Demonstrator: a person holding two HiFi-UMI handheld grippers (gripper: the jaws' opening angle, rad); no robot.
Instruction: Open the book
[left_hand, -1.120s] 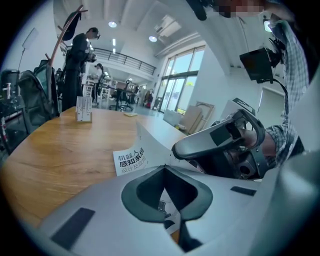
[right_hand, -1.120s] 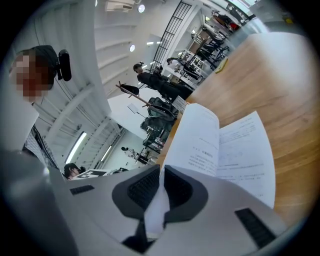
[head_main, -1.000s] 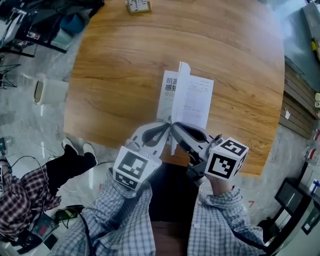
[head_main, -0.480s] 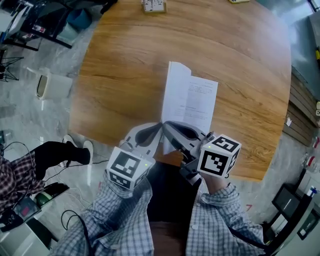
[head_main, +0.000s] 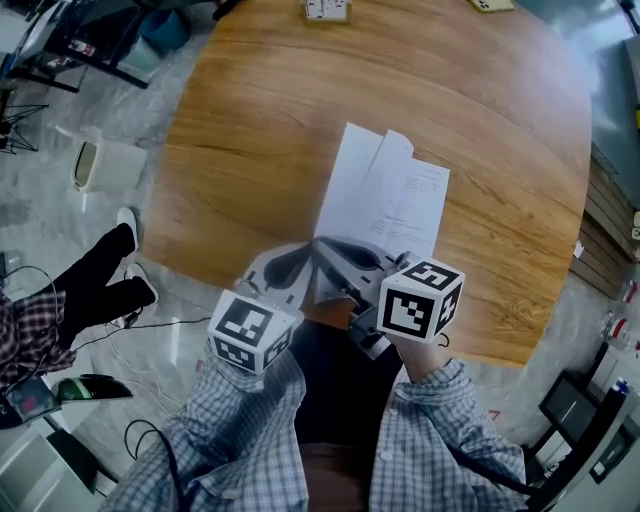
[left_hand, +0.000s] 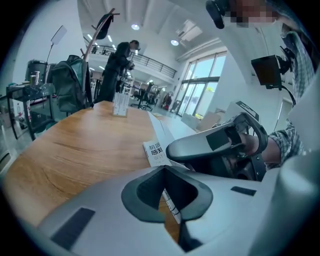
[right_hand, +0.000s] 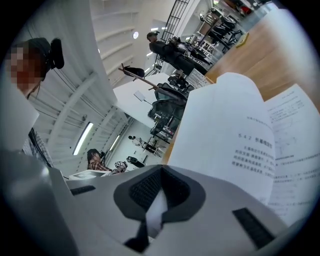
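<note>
An open book (head_main: 385, 195) lies on the round wooden table (head_main: 250, 110) near its front edge, white printed pages up. My left gripper (head_main: 300, 265) is shut on the near edge of the book's cover (left_hand: 155, 150), which runs between its jaws (left_hand: 169, 200). My right gripper (head_main: 325, 247) crosses just right of it and is shut on a lifted white page. That page (right_hand: 235, 145) curves up from the jaws (right_hand: 155, 210) in the right gripper view. Both grippers sit at the book's near end, almost touching.
A small card stand (head_main: 327, 10) is at the table's far edge, with a yellow note (head_main: 497, 5) to its right. On the floor at the left are a white bin (head_main: 100, 165) and a person's legs (head_main: 95, 280).
The page that stood upright a second ago has swung over to the left and covers the printed cover. My right gripper has moved left with it; the left gripper has stayed put.
</note>
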